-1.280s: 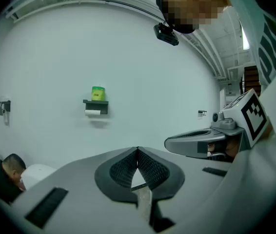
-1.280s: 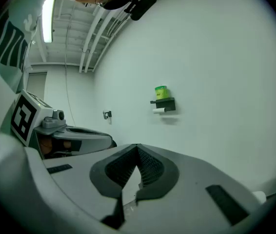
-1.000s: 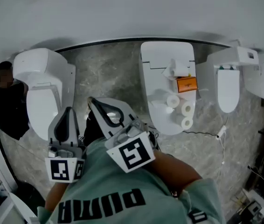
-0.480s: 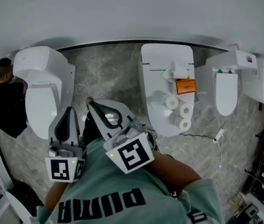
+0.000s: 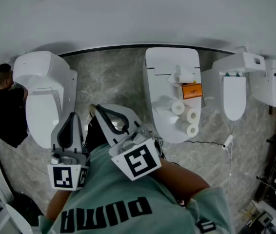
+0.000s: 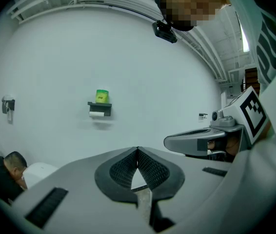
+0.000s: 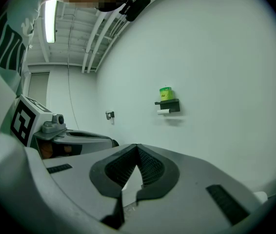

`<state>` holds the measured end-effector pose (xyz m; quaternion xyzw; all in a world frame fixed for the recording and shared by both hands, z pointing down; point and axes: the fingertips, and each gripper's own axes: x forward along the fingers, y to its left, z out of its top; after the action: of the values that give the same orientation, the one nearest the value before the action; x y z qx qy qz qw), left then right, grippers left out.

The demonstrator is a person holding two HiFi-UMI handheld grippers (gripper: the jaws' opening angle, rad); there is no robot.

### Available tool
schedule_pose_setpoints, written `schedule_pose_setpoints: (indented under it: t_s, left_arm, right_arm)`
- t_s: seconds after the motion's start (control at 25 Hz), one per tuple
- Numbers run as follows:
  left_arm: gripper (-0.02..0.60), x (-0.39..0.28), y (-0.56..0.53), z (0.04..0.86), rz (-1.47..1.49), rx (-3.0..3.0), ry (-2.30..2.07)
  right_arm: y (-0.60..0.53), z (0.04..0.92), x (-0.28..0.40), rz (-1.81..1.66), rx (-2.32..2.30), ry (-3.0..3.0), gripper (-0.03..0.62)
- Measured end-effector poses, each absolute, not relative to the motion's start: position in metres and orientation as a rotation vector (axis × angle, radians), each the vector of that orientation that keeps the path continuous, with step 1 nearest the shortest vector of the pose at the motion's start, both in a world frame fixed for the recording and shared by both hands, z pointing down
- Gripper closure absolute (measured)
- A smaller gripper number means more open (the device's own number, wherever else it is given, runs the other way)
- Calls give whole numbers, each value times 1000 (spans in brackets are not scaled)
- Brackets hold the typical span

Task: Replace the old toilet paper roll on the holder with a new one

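Rolls [image 5: 192,115] number 3, atop 1 of 3 toilets [image 5: 169,65].

White roll [image 6: 96,114] in wall holder [image 6: 101,105]

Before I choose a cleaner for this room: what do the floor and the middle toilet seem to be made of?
The floor: likely stone or stone-look tile, grey with pale veining and a dull finish. The middle toilet: smooth, uniform white with a soft sheen, so glazed ceramic or hard plastic; the look leaves that open.
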<state>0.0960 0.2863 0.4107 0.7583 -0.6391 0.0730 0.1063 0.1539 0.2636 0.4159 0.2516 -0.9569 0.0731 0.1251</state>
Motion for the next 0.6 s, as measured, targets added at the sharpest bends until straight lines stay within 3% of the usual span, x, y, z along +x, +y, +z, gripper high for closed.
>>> schedule_pose_setpoints:
  t_s: [0.6]
  left_arm:
    - [577, 50, 262, 381, 144, 2302, -1860]
  right_arm:
    - [243, 385, 113, 155, 829, -2760, 591]
